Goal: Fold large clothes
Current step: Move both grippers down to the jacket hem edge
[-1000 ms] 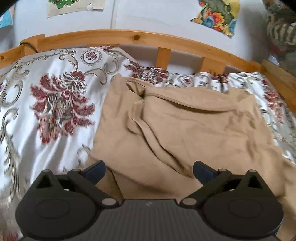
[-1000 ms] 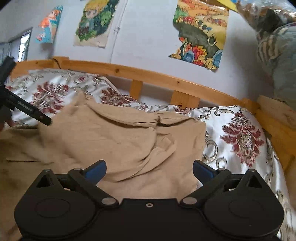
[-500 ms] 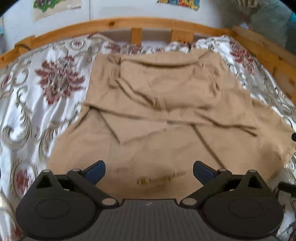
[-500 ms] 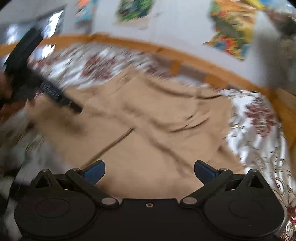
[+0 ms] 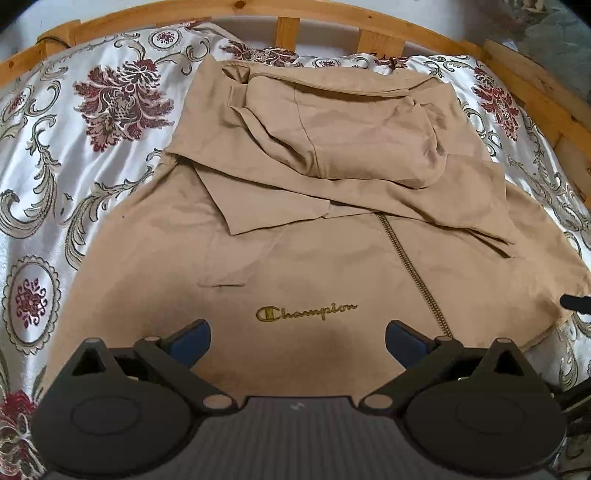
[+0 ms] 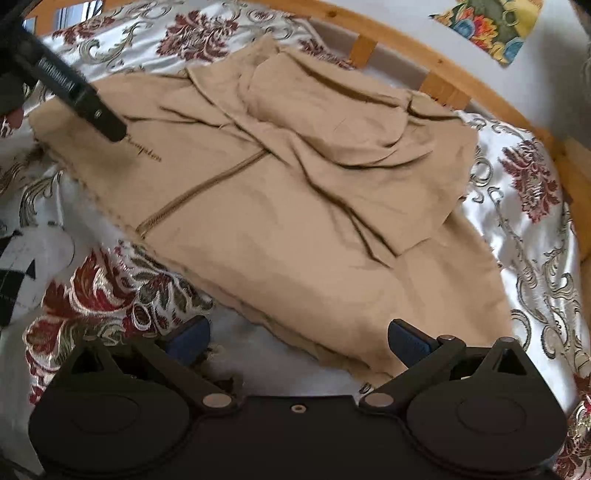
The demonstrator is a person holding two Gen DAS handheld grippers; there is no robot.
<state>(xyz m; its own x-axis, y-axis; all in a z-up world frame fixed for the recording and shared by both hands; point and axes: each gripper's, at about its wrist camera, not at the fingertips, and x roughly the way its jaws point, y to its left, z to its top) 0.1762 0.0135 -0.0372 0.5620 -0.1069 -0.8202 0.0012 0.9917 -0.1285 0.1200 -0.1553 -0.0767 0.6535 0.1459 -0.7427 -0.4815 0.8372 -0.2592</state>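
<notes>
A tan zip hoodie [image 5: 332, 236] with a gold Champion logo [image 5: 306, 314] lies on the bed, its hood and sleeves folded across the chest. My left gripper [image 5: 297, 338] is open and empty above the hoodie's near part, by the logo. The hoodie also shows in the right wrist view [image 6: 295, 192]. My right gripper [image 6: 299, 339] is open and empty just above the hoodie's near hem corner. The left gripper's finger [image 6: 74, 92] shows at the upper left of the right wrist view, over the logo area.
The bed has a white sheet with dark red flowers [image 5: 122, 99]. A wooden bed rail [image 5: 332, 14] curves around the far side and the right side [image 6: 480, 96]. A colourful poster [image 6: 495, 26] hangs on the wall. A black-and-white patterned cloth [image 6: 14, 280] lies at the left.
Both grippers have pulled back towards me, away from the hood end. The hoodie's lower body, zip and logo have come into view. The fabric lies still.
</notes>
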